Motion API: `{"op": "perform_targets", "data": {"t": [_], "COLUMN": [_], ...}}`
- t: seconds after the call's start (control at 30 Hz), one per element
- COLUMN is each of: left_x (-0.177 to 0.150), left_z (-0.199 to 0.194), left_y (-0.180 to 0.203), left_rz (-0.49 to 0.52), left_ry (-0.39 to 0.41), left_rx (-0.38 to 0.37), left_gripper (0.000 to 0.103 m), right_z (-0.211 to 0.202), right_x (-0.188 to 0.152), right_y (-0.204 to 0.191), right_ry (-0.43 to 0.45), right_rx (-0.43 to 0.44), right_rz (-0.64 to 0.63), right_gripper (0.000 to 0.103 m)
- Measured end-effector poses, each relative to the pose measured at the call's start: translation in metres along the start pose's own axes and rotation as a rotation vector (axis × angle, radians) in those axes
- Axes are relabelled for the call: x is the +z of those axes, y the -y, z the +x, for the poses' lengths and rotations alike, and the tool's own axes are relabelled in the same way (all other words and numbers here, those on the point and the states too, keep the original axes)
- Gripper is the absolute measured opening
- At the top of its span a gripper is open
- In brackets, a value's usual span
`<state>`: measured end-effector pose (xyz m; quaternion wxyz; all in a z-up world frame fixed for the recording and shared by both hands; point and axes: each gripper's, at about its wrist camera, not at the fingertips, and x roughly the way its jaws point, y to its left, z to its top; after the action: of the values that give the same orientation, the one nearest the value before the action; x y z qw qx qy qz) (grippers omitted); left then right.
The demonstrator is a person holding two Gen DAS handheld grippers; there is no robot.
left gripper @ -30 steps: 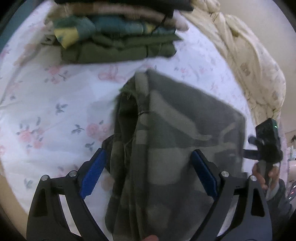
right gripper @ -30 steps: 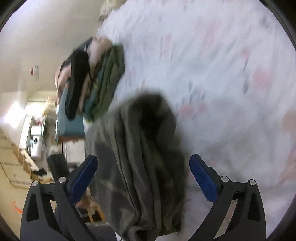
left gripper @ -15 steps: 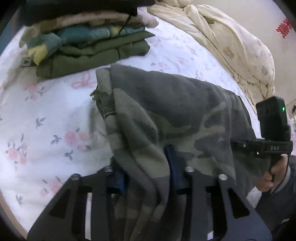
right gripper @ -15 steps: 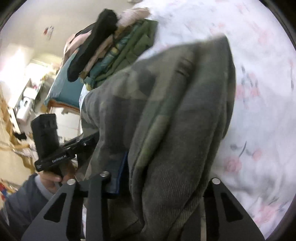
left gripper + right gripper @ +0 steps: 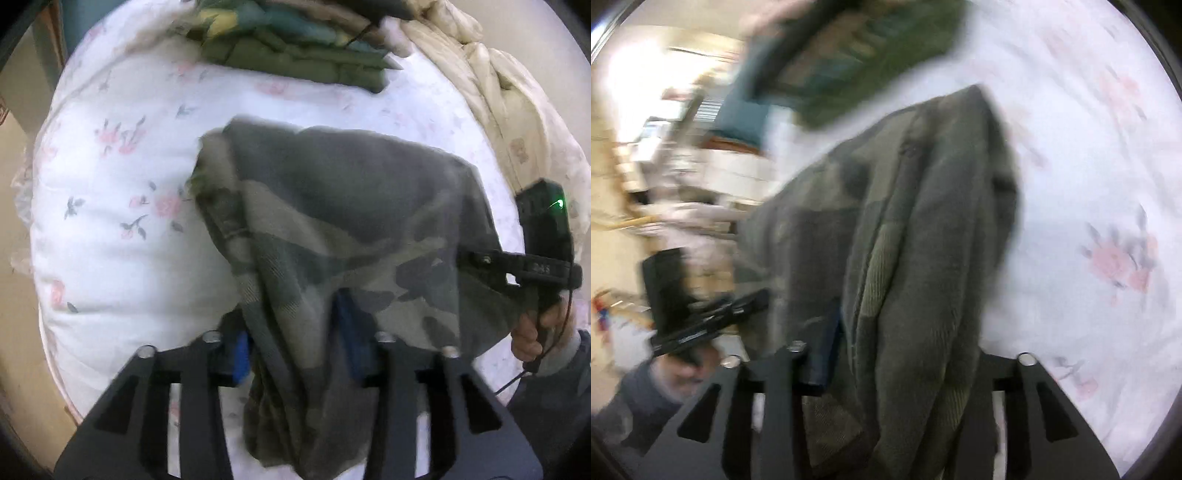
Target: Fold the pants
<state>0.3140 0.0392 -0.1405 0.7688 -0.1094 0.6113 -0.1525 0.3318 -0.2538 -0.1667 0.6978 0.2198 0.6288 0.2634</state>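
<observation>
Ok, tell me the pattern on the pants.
The pants are olive-green camouflage with darker and paler patches; the left wrist view shows it best.

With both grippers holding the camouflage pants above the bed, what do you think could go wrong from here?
1. Both the left gripper and the right gripper pinch thick bunches of the camouflage pants; a layer might slip out and undo the fold.
2. The stack of folded clothes lies just beyond; the pants could knock it.
3. The blurred right wrist view suggests fast motion, so placement may be imprecise.
</observation>
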Motion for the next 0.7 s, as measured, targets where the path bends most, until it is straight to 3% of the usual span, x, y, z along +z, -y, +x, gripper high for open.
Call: {"op": "perform_targets", "data": {"t": [0.03,0.1,0.2,0.23,0.3,0.37,0.43,0.47,0.57,0.63,0.7], "left_x": [0.001,-0.001,-0.003,-0.006,-0.015,-0.028,-0.042,-0.049,-0.064,-0.077,-0.084], "left_z": [-0.006,-0.026,-0.058,-0.069,-0.078,-0.081,-0.069,-0.053,-0.017,-0.008,-0.009], "left_y": [-0.004,-0.009,-0.012,-0.004,0.027,0.050,0.066,0.073,0.076,0.072,0.060], "left_rz": [-0.005,-0.014,-0.019,0.010,0.134,0.169,0.164,0.169,0.202,0.232,0.201], "left_ry": [0.015,0.070,0.159,0.205,0.227,0.248,0.217,0.169,0.077,0.046,0.027], "left_rx": [-0.003,0.089,0.238,0.273,0.259,0.177,0.123,0.139,0.240,0.306,0.283], "left_gripper": [0.055,0.061,0.058,0.058,0.058,0.058,0.058,0.058,0.058,0.062,0.062], "right_z": [-0.010,-0.032,-0.058,-0.071,-0.081,-0.081,-0.068,-0.049,-0.013,-0.017,-0.030], "right_x": [-0.004,-0.006,-0.009,-0.013,-0.021,-0.033,-0.051,-0.061,-0.077,-0.085,-0.088], "right_y": [0.001,-0.002,-0.007,-0.017,-0.039,-0.062,-0.079,-0.084,-0.068,-0.048,-0.038], "right_ry": [0.046,0.098,0.090,0.127,0.153,0.183,0.167,0.125,0.057,0.048,0.056], "right_rx": [-0.046,-0.192,-0.387,-0.458,-0.433,-0.391,-0.384,-0.413,-0.615,-0.635,-0.650], "right_rz": [-0.020,-0.051,-0.075,-0.090,-0.136,-0.183,-0.233,-0.257,-0.279,-0.220,-0.161], "right_gripper": [0.071,0.080,0.081,0.081,0.080,0.078,0.078,0.078,0.076,0.080,0.084]}}
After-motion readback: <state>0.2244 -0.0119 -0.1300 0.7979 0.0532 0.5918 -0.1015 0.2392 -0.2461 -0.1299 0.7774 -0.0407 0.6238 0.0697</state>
